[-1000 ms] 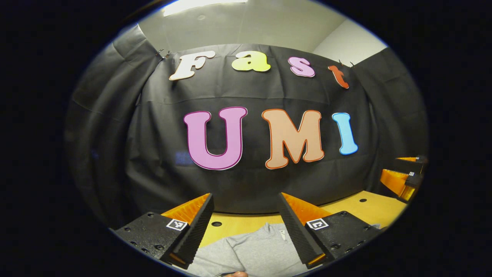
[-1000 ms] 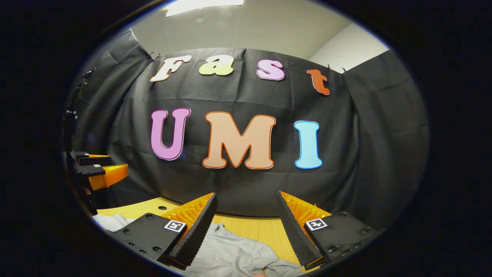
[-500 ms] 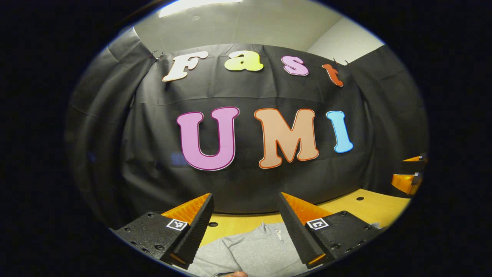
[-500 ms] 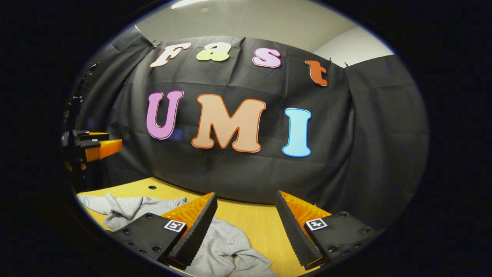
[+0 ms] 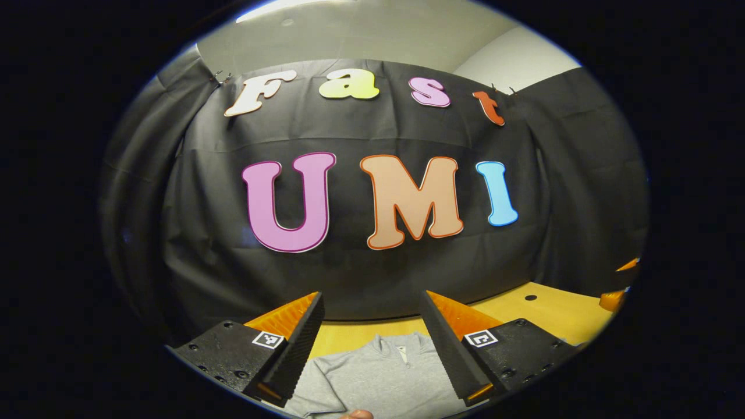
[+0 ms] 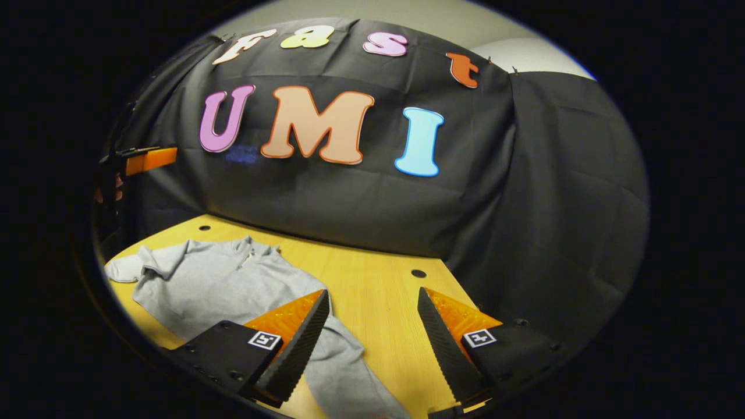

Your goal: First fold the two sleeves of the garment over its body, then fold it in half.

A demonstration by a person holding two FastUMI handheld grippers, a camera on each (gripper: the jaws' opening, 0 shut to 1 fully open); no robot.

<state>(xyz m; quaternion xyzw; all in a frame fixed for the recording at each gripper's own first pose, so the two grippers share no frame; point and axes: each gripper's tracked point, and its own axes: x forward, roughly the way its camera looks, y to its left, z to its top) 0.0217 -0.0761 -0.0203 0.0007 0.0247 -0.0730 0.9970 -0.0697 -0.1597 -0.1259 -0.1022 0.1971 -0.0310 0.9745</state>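
The grey garment [image 6: 227, 279] lies flat on the wooden surface [image 6: 372, 291]. The left gripper [image 5: 371, 343] hangs above its collar, fingers spread, empty. The right gripper [image 6: 372, 343], likewise spread, has one sleeve [image 6: 349, 372] passing under its left finger [image 6: 297, 343].

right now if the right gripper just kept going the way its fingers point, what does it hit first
Probably the bare wooden table: the open right gripper tilts down at it, with the grey garment sleeve just beside its left finger. If it cleared the table, the black cloth wall comes next; depth is unclear.

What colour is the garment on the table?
Plain light grey garment; the right gripper view shows it best.
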